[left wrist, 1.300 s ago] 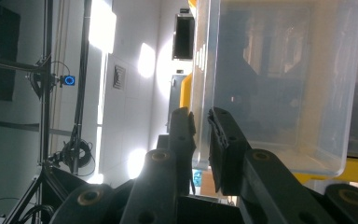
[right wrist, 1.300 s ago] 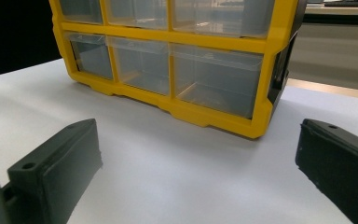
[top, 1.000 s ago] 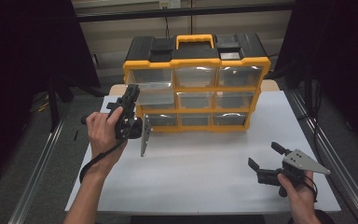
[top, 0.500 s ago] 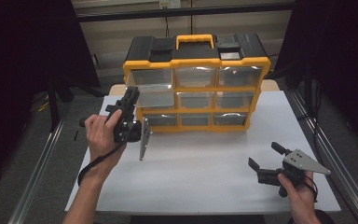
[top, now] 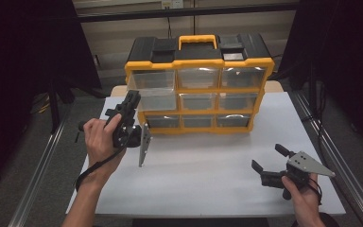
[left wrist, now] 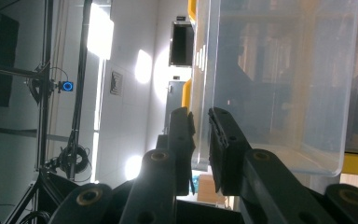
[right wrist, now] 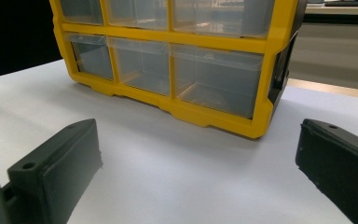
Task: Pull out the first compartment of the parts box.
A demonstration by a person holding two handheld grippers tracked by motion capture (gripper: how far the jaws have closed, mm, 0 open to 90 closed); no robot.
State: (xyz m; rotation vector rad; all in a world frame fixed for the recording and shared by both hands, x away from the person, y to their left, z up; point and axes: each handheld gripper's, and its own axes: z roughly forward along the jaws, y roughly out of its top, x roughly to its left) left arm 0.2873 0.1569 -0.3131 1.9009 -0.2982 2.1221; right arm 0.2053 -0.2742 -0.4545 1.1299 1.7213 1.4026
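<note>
The clear drawer (top: 153, 92) at the left end of the middle row sticks out of the yellow organizer (top: 198, 85), which stands at the back of the white bench (top: 208, 175). From above, the left gripper (top: 131, 101) is raised at that drawer's left front corner, its hand (top: 99, 142) wrapped around the body, and a grey plate (top: 144, 144) hangs edge-on below it. The right gripper (top: 264, 161) sits low at the near right of the bench, well apart from the organizer, held in the right hand (top: 302, 196), jaws spread. Along the left gripper (left wrist: 200, 126), the two black jaws are clenched on the thin transparent wall of the drawer (left wrist: 279, 84), the wall's edge pinched between the pads; the view is rolled sideways, so the room beyond stands on end. Along the right gripper (right wrist: 200, 154), the jaws stand wide and released with bare bench (right wrist: 177, 177) between them, and the organizer's (right wrist: 186, 70) lower rows of closed drawers face it.
</note>
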